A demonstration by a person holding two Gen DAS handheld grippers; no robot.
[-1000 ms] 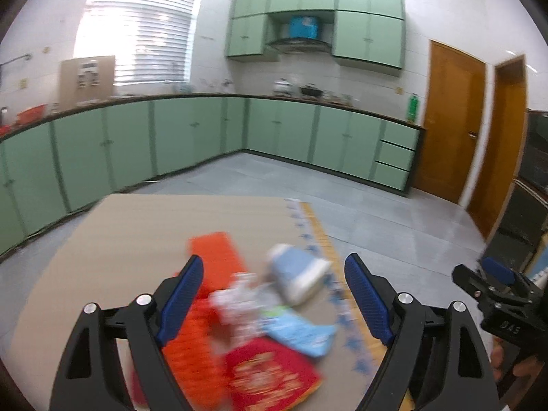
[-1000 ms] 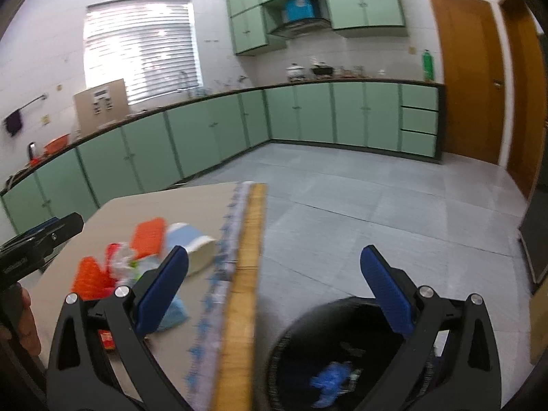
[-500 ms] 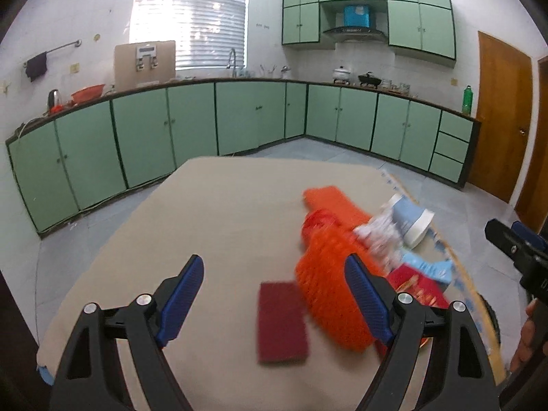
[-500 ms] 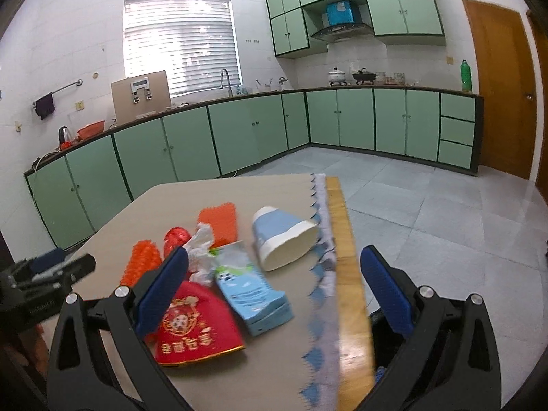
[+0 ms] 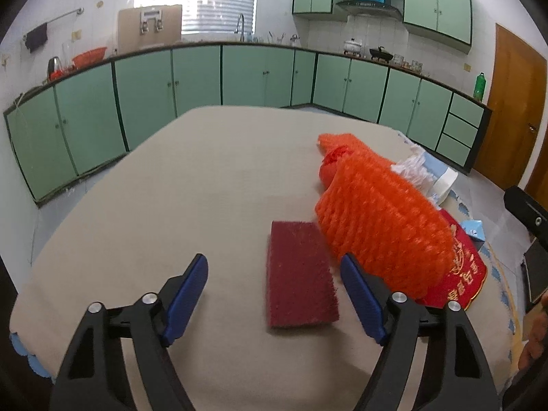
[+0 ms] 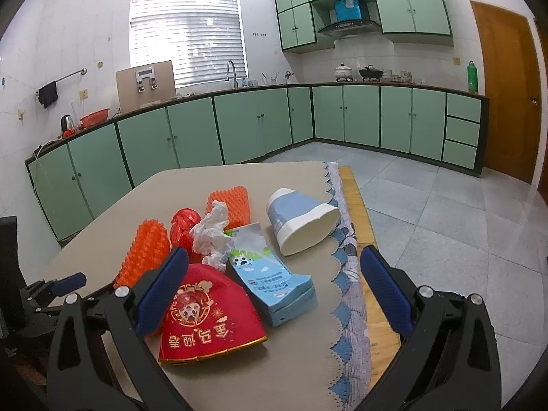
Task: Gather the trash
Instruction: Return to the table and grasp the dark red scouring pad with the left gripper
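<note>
A dark red scouring pad (image 5: 299, 274) lies flat on the beige tablecloth (image 5: 171, 188). My left gripper (image 5: 274, 263) hovers just before it, its jaws closing around the pad's near end without touching it. An orange foam net (image 5: 380, 219) lies against the pad's right side. My right gripper (image 6: 274, 253) stands open above a red gold-printed packet (image 6: 209, 318) and a blue-white pouch (image 6: 270, 274). Behind those lie a crumpled white tissue (image 6: 212, 229), a tipped blue-white cup (image 6: 301, 219), a red ball (image 6: 183, 222) and two orange nets (image 6: 144, 250).
The cloth's scalloped blue fringe (image 6: 346, 274) and the wooden table edge (image 6: 356, 212) run along the right of the pile, with grey floor tiles (image 6: 445, 226) beyond. Green kitchen cabinets (image 5: 191, 82) line the far walls. A hand (image 5: 534, 346) shows at the left wrist view's right edge.
The left gripper swung left and sank from over the pile to the dark red pad, its jaws narrowing slightly. The right gripper swung from the black bin on the floor to the table's pile.
</note>
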